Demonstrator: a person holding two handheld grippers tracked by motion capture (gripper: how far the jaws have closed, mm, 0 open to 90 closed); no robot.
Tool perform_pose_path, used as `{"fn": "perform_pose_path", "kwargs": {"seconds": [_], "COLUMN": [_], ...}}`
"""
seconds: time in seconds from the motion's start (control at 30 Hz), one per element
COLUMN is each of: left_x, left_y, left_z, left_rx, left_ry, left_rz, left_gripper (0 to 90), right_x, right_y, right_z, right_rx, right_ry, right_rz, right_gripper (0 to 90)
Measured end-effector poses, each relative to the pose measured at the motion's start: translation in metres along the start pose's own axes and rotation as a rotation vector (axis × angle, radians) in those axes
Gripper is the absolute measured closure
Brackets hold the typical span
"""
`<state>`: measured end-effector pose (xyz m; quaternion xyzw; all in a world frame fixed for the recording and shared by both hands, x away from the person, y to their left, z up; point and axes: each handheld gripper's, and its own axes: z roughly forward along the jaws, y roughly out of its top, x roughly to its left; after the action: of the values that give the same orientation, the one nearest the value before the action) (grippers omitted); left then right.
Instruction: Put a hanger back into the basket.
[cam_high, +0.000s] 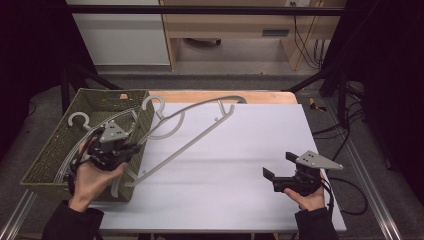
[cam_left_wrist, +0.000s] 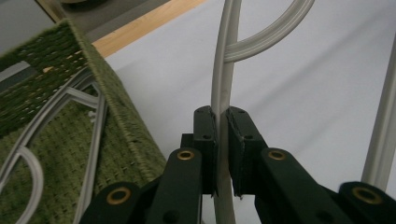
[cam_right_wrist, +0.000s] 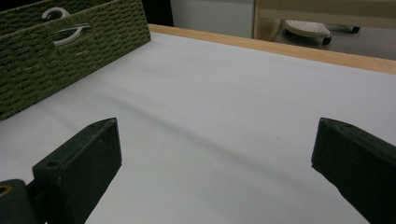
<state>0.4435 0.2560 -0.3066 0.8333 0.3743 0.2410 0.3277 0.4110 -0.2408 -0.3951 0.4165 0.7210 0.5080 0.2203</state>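
Hanger (cam_high: 195, 131), a grey plastic one, slants from the green woven basket (cam_high: 60, 145) at left out over the white counter (cam_high: 240, 165), pinched in the left claw (cam_high: 131, 148). Right claw (cam_high: 280, 165) gapes wide at near right, holding nothing.

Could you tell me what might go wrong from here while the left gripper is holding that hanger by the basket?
The left gripper pinches just a thin bar of the grey hanger, so the long hanger could swivel or slip out. The hanger leans across the basket wall and might snag it or drag it. More hangers lie in the basket and could catch on it. The right gripper is open, apart, giving no support.
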Motion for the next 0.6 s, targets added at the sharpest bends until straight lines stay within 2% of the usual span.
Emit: {"fn": "perform_pose_path", "kwargs": {"seconds": [0.17,0.23,0.3,0.4,0.47,0.6], "left_x": [0.024,0.034,0.044,0.056,0.063,0.079], "left_y": [0.0,-0.001,-0.002,-0.005,-0.009,-0.017], "left_z": [-0.01,-0.014,-0.017,-0.02,-0.022,-0.022], "left_rx": [-0.001,0.013,0.019,0.011,-0.002,-0.016], "left_ry": [0.03,0.048,0.052,0.067,0.06,0.071], "left_rz": [-0.025,-0.015,-0.026,-0.046,-0.061,-0.064], "left_gripper": [82.6,82.6,82.6,82.6,82.5,82.5], "right_x": [0.0,0.0,0.0,0.0,0.0,-0.001], "right_y": [0.0,0.0,-0.001,-0.001,-0.001,-0.001], "right_z": [0.001,0.001,0.001,0.002,0.001,0.001], "right_rx": [0.002,0.004,0.004,0.007,0.009,0.005], "right_ry": [0.001,0.0,0.0,0.0,0.001,-0.002], "right_rz": [-0.003,-0.002,-0.001,0.001,-0.002,0.001], "right_gripper": [1.9,1.9,1.9,1.8,1.8,1.8]}}
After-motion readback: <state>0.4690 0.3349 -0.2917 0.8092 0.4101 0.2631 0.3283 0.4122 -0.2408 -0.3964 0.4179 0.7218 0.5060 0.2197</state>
